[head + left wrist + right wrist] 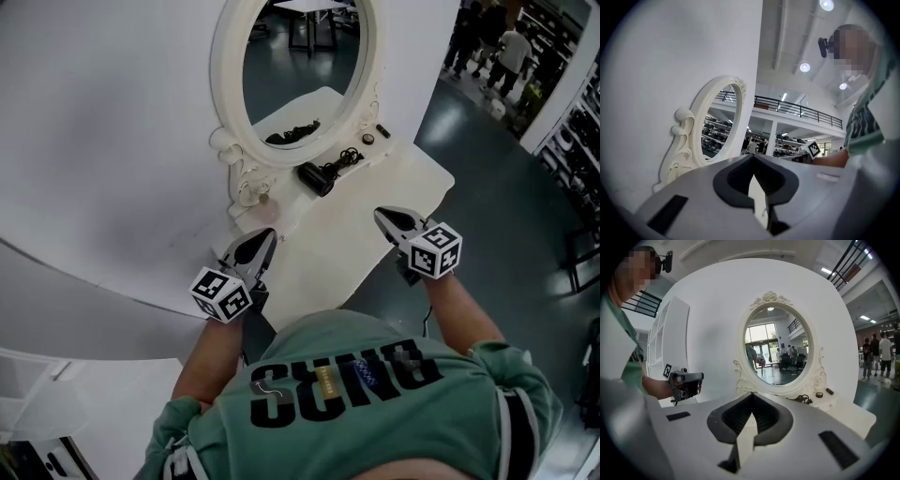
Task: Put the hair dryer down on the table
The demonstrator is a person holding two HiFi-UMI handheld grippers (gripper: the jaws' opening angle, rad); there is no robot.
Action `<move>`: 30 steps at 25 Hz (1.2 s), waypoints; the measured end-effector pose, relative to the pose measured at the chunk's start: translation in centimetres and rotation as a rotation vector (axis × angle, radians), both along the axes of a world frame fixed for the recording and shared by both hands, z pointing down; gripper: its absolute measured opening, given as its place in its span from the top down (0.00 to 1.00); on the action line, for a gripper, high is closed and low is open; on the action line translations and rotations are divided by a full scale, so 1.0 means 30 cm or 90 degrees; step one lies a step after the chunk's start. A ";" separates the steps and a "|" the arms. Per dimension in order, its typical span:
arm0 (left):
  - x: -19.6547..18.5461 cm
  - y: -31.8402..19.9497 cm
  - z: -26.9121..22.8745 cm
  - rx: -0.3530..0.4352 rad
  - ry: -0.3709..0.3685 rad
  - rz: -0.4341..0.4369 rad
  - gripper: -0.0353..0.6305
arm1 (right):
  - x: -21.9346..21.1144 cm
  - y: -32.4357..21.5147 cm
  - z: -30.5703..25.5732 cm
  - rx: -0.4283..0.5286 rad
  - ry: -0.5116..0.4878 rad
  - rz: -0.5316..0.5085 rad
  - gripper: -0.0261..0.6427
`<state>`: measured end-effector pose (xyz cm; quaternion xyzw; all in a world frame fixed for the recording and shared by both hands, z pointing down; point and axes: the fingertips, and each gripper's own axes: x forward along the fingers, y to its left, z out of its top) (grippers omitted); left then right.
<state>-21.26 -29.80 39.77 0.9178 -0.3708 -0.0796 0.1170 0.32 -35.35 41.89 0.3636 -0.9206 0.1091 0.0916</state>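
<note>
The black hair dryer [316,177] lies on the white vanity table [330,255] at the foot of the oval mirror [226,66], its cord [348,157] coiled beside it. In the right gripper view only the dark cord bundle [802,399] shows under the mirror. My left gripper [265,237] hovers at the table's near left, jaws shut and empty, well short of the dryer. My right gripper [383,218] hovers at the near right, also shut with nothing between its jaws. In their own views both grippers, left [753,157] and right [752,395], show the jaws meeting at the tip.
A small round black item [368,139] and a short black stick [382,131] lie at the table's far right. A white curved wall [112,141] stands behind the mirror. The table's right edge drops to a dark floor [506,197]. People stand far off [497,47].
</note>
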 end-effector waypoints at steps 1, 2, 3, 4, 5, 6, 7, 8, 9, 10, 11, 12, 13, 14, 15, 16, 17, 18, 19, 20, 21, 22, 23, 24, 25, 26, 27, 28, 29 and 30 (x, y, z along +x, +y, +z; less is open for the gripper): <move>-0.005 0.014 0.012 -0.003 0.005 -0.004 0.93 | -0.004 0.014 0.011 -0.004 -0.002 -0.004 0.97; -0.008 0.026 0.027 -0.009 0.008 -0.008 0.93 | -0.007 0.026 0.020 -0.007 -0.003 -0.008 0.97; -0.010 0.036 0.041 -0.016 0.009 -0.010 0.93 | -0.008 0.037 0.030 -0.008 -0.005 -0.010 0.97; -0.011 0.045 0.056 -0.022 0.009 -0.011 0.93 | -0.006 0.046 0.040 -0.011 -0.008 -0.010 0.97; -0.011 0.052 0.069 -0.027 0.005 -0.011 0.93 | -0.002 0.051 0.051 -0.014 -0.013 -0.007 0.97; -0.008 0.058 0.080 -0.032 0.001 -0.011 0.93 | 0.005 0.054 0.061 -0.019 -0.019 -0.003 0.97; -0.006 0.064 0.089 -0.036 -0.001 -0.010 0.93 | 0.012 0.056 0.069 -0.022 -0.025 0.001 0.97; -0.002 0.068 0.095 -0.038 -0.002 -0.010 0.93 | 0.018 0.056 0.073 -0.024 -0.029 0.004 0.97; 0.001 0.070 0.097 -0.039 -0.001 -0.010 0.93 | 0.022 0.054 0.075 -0.024 -0.030 0.005 0.97; 0.004 0.072 0.098 -0.038 0.000 -0.010 0.93 | 0.024 0.052 0.074 -0.023 -0.031 0.004 0.97; 0.006 0.074 0.098 -0.037 -0.001 -0.010 0.93 | 0.024 0.051 0.071 -0.022 -0.030 0.002 0.97; 0.008 0.075 0.096 -0.036 -0.001 -0.010 0.93 | 0.023 0.050 0.068 -0.020 -0.030 -0.001 0.97; 0.010 0.074 0.093 -0.035 0.000 -0.011 0.93 | 0.021 0.049 0.063 -0.017 -0.028 -0.002 0.97; 0.012 0.074 0.088 -0.033 0.000 -0.011 0.93 | 0.020 0.049 0.060 -0.014 -0.025 -0.003 0.97; 0.015 0.072 0.083 -0.031 -0.001 -0.011 0.93 | 0.019 0.048 0.058 -0.011 -0.020 -0.004 0.97; 0.017 0.070 0.077 -0.029 -0.004 -0.011 0.93 | 0.018 0.047 0.058 -0.009 -0.013 -0.004 0.97; 0.019 0.068 0.073 -0.026 -0.007 -0.011 0.93 | 0.016 0.046 0.060 -0.008 -0.006 -0.006 0.97; 0.020 0.066 0.070 -0.024 -0.010 -0.011 0.93 | 0.014 0.045 0.062 -0.007 -0.001 -0.008 0.97; 0.020 0.063 0.067 -0.023 -0.011 -0.011 0.93 | 0.013 0.044 0.065 -0.007 0.004 -0.009 0.97; 0.019 0.060 0.066 -0.023 -0.010 -0.012 0.93 | 0.012 0.042 0.068 -0.007 0.007 -0.011 0.97; 0.018 0.057 0.065 -0.023 -0.010 -0.013 0.93 | 0.013 0.041 0.070 -0.008 0.008 -0.012 0.97; 0.017 0.055 0.064 -0.023 -0.011 -0.014 0.93 | 0.013 0.039 0.070 -0.008 0.008 -0.013 0.97; 0.016 0.052 0.064 -0.023 -0.013 -0.015 0.93 | 0.014 0.036 0.068 -0.008 0.009 -0.013 0.97; 0.016 0.050 0.064 -0.022 -0.015 -0.015 0.93 | 0.015 0.033 0.066 -0.007 0.011 -0.013 0.97; 0.016 0.048 0.063 -0.022 -0.015 -0.015 0.93 | 0.016 0.030 0.064 -0.006 0.012 -0.014 0.97; 0.016 0.046 0.062 -0.022 -0.015 -0.015 0.93 | 0.016 0.028 0.062 -0.005 0.013 -0.015 0.97; 0.018 0.045 0.060 -0.022 -0.013 -0.015 0.93 | 0.016 0.026 0.061 -0.004 0.014 -0.016 0.97; 0.020 0.045 0.058 -0.021 -0.012 -0.014 0.93 | 0.016 0.025 0.060 -0.002 0.015 -0.017 0.97; 0.022 0.046 0.056 -0.020 -0.012 -0.013 0.93 | 0.016 0.025 0.059 -0.001 0.016 -0.018 0.97; 0.023 0.047 0.054 -0.019 -0.013 -0.013 0.93 | 0.016 0.025 0.058 0.000 0.016 -0.018 0.97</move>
